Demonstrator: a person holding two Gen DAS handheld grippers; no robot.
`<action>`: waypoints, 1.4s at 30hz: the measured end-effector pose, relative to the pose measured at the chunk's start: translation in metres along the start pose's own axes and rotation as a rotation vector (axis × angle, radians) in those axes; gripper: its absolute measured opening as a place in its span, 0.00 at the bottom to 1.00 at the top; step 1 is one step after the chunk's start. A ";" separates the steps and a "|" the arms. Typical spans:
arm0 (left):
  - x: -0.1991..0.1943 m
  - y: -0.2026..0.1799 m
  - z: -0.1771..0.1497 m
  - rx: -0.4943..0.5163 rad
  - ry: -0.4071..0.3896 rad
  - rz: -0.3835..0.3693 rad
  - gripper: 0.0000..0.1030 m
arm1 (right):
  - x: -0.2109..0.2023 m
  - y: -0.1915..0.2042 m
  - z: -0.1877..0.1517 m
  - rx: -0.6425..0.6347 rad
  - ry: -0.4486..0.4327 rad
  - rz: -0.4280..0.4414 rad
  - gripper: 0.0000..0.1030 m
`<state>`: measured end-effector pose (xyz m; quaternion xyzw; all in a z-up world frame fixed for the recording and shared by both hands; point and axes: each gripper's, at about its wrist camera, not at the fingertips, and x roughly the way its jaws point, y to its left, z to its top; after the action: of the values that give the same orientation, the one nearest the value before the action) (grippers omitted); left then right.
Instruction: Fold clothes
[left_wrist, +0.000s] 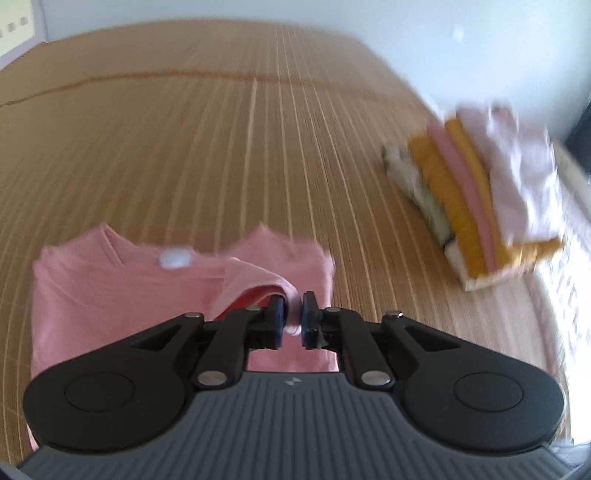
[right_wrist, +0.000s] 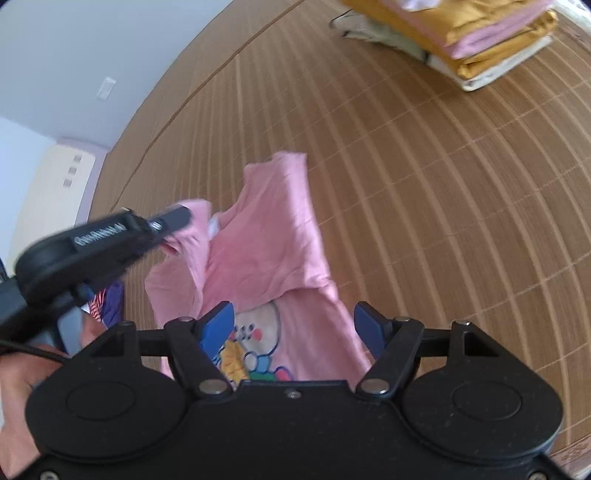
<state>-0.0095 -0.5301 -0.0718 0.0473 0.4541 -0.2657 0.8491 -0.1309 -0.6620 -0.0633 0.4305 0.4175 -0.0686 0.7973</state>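
A pink T-shirt (left_wrist: 122, 291) lies on the bamboo mat, collar and white label facing away from me. My left gripper (left_wrist: 293, 321) is shut on a fold of the pink T-shirt and lifts that part over the body. In the right wrist view the same shirt (right_wrist: 266, 243) hangs partly lifted, its cartoon print (right_wrist: 255, 343) showing between the fingers. My right gripper (right_wrist: 295, 325) is open and empty just above the shirt's lower part. The left gripper (right_wrist: 177, 221) shows there at the left, pinching the shirt's edge.
The bamboo mat (left_wrist: 184, 129) covers the bed. A stack of folded clothes (left_wrist: 476, 192) in mustard, pink and white sits at the right; it also shows in the right wrist view (right_wrist: 461, 37). A white wall lies beyond.
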 end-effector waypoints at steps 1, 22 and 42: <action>0.006 -0.006 -0.004 0.021 0.035 -0.003 0.23 | -0.001 -0.003 0.002 -0.001 -0.007 -0.011 0.71; -0.004 0.180 -0.037 -0.439 0.190 0.173 0.47 | 0.102 0.107 0.023 -0.500 0.085 0.031 0.55; 0.014 0.209 -0.051 -0.266 0.250 0.267 0.48 | 0.113 0.111 0.026 -0.702 -0.042 -0.288 0.62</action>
<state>0.0618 -0.3407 -0.1460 0.0271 0.5765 -0.0809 0.8126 0.0093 -0.5848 -0.0680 0.0663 0.4556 -0.0416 0.8867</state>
